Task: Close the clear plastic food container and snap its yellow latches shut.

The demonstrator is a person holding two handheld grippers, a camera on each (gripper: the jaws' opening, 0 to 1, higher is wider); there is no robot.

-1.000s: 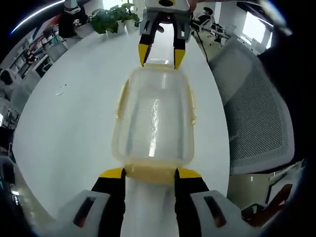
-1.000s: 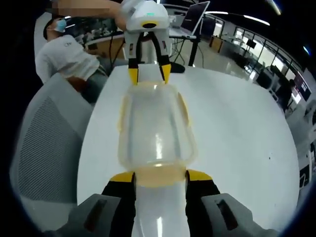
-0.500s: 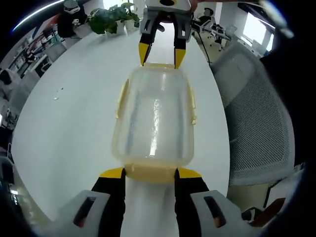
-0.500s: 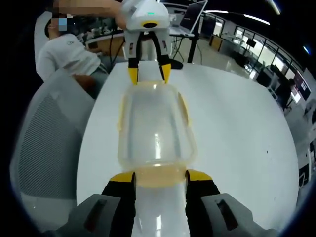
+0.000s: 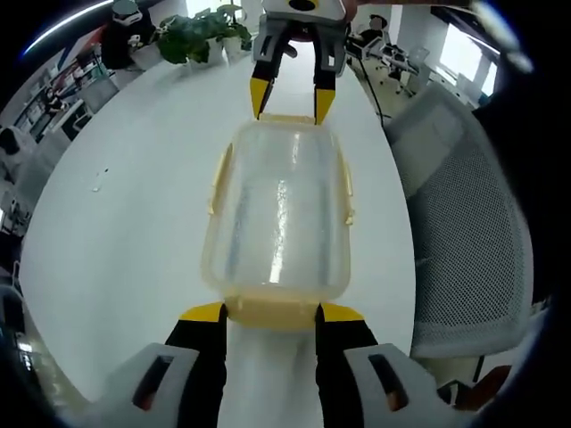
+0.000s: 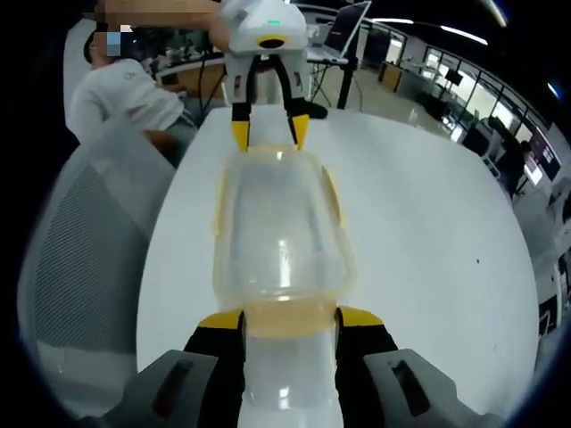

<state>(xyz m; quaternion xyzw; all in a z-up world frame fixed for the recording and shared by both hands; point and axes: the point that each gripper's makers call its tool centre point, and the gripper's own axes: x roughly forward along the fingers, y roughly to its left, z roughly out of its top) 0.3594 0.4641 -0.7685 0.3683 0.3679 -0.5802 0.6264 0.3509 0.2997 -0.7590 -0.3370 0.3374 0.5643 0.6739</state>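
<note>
Clear rectangular plastic food container with lid on (image 5: 278, 214) (image 6: 278, 223) rests on the white counter (image 5: 134, 196) (image 6: 428, 232), lengthwise between the two tongs; yellow latches run along its long sides (image 5: 217, 178) (image 6: 216, 207) and at both short ends. Left tongs (image 5: 270, 314) spread wide, yellow tips bracketing the near end latch (image 5: 270, 312); right tongs (image 6: 288, 319) likewise spread wide, tips flanking the opposite end latch (image 6: 287, 316). Whether the tips touch the latches, cannot tell. Grey mesh office chair (image 5: 464, 205) (image 6: 80, 259) stands beside the counter; potted green plant (image 5: 201, 36) at the counter's far edge; seated person in white shirt (image 6: 120, 98) beyond the chair.
</note>
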